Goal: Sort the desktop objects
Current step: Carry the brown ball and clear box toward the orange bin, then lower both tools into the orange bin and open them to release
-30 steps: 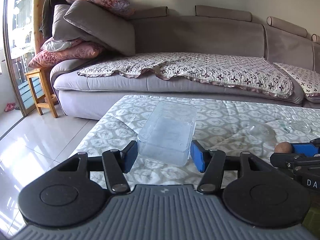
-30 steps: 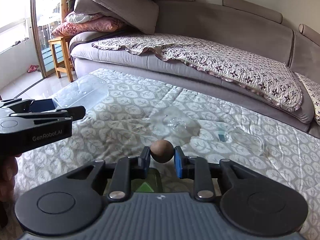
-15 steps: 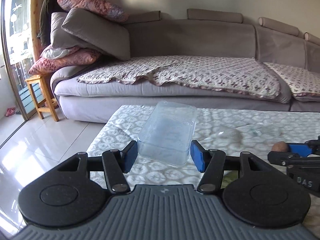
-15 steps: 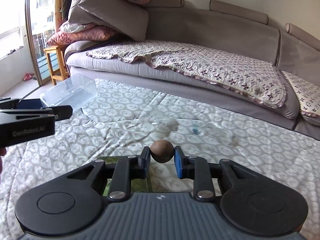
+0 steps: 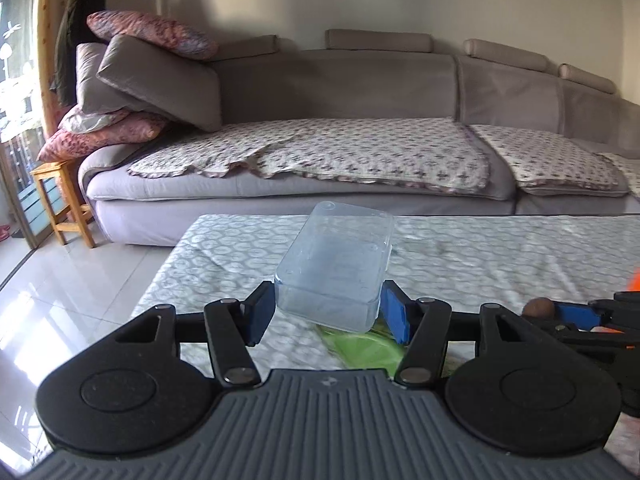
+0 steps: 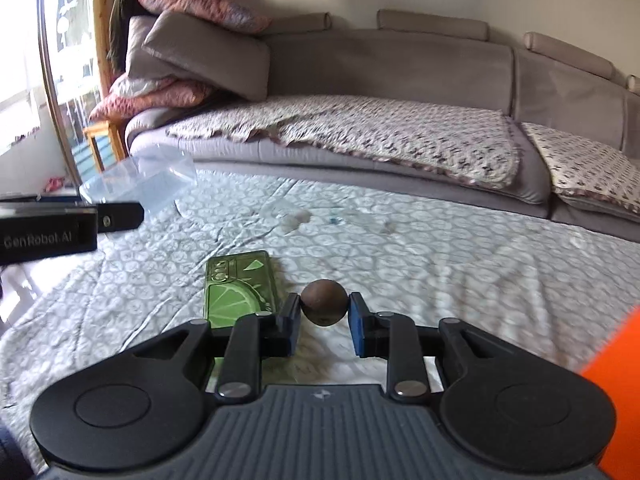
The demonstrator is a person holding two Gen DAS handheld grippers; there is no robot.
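**Both grippers loaded, box and ball held above the desk**

The left gripper (image 5: 328, 316) clamps a clear plastic box (image 5: 336, 268) by its near end, tilted, presumably to receive items. The right gripper (image 6: 324, 322) pinches a brown ball (image 6: 323, 302) clear of the desk (image 6: 440, 264) (likely bound for the box). A green phone (image 6: 240, 288) lies flat mid-desk, unsorted.

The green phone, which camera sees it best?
The right wrist view: the green phone lies flat on the cloth, mostly in plain sight. The left wrist view shows only a green bit under the clear box.
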